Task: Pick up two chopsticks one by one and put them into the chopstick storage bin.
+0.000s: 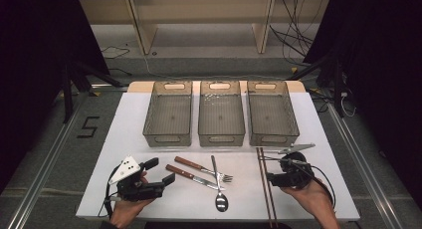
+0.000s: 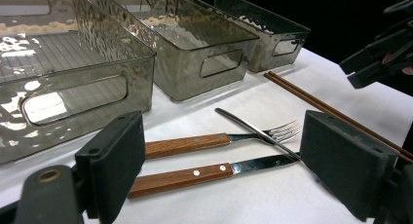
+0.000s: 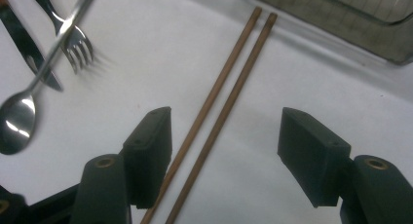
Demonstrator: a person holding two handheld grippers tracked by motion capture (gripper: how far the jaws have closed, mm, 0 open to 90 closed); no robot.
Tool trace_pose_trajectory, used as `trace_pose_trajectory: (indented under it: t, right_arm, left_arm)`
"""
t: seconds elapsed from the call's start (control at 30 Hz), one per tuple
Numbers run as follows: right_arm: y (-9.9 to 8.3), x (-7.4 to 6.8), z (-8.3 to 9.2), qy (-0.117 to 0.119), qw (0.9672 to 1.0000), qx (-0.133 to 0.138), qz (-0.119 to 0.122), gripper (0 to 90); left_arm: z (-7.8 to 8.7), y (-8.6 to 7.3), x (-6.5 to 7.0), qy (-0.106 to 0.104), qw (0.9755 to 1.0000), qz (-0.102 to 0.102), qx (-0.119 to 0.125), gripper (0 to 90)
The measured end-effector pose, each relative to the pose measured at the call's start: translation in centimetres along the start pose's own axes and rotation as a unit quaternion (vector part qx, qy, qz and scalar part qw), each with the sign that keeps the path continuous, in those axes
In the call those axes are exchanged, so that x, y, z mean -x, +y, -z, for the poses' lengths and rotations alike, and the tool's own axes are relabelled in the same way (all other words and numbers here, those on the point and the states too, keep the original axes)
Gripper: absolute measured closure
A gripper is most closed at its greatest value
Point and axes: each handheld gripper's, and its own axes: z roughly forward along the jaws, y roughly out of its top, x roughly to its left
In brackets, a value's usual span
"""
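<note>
On the desk (image 1: 149, 114): three clear bins (image 1: 168, 113), two wooden chopsticks (image 1: 265, 189), one fork (image 1: 201, 169), one knife (image 1: 191, 176), one spoon (image 1: 219, 189), all cutlery lying in front of the bins.

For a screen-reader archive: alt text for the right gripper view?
The open right gripper straddles a pair of brown chopsticks lying on the white table, not touching them. A spoon, fork and knife lie at left.
</note>
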Motion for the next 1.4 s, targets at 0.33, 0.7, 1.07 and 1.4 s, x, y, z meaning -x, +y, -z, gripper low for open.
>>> trace_pose_trajectory:
  t: [0.33, 0.7, 1.07, 1.4]
  right_arm:
    - [0.7, -0.8, -2.0, -0.01, 0.9952, -0.094, 0.025, 45.7]
    - [0.7, -1.2, -3.1, -0.005, 0.9885, -0.146, 0.039, 53.4]
    - [0.5, -1.4, -3.9, -0.002, 0.9824, -0.182, 0.042, 58.2]
    - [0.5, -1.6, -4.2, -0.021, 0.9779, -0.2, 0.057, 61.7]
  left_arm:
    - [0.0, 0.0, 0.0, 0.0, 1.0, -0.001, 0.0, 16.2]
    - [0.1, 0.0, 0.0, 0.001, 1.0, -0.002, 0.001, 16.3]
    - [0.1, 0.1, 0.0, 0.001, 1.0, -0.002, 0.001, 16.2]
    - [0.1, 0.0, 0.0, 0.001, 1.0, -0.003, 0.001, 16.2]
